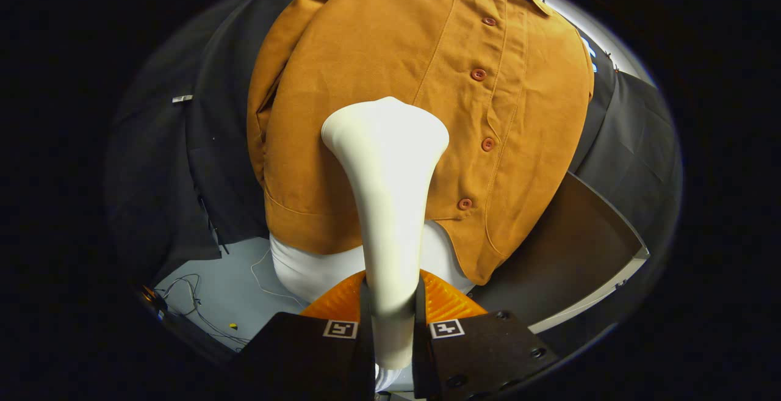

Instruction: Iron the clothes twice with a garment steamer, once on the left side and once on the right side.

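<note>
The fingers (390, 321) are clenched on the handle of the white steamer (387, 205), which stands up between them. Its wide head is just in front of the brown shirt (427, 83), left of the buttons. The shirt hangs beyond the fingers on a white dummy (305, 270). I judge one pass is under way; I cannot tell which passes are finished. I see no containers.

The claw (390, 321) points forward, both fingers (317, 352) clamped against the sides of the steamer handle (390, 254).
</note>
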`<control>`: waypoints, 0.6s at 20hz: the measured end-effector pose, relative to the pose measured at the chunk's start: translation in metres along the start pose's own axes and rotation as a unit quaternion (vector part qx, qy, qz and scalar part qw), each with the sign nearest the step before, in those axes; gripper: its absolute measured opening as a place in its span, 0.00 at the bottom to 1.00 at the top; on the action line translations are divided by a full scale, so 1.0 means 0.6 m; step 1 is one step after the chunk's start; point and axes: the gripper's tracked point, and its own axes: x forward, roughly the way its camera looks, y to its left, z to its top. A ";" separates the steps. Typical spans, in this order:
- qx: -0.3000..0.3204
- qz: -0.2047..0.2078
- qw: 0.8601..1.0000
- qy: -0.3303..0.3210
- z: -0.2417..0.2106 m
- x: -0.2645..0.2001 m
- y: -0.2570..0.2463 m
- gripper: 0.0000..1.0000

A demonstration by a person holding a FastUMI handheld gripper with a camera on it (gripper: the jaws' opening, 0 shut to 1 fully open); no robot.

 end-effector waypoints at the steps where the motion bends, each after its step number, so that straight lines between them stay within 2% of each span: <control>1: 0.003 0.000 1.000 -0.002 0.003 -0.006 -0.006 0.28; 12: 0.050 0.015 0.996 -0.077 0.137 -0.127 -0.114 0.28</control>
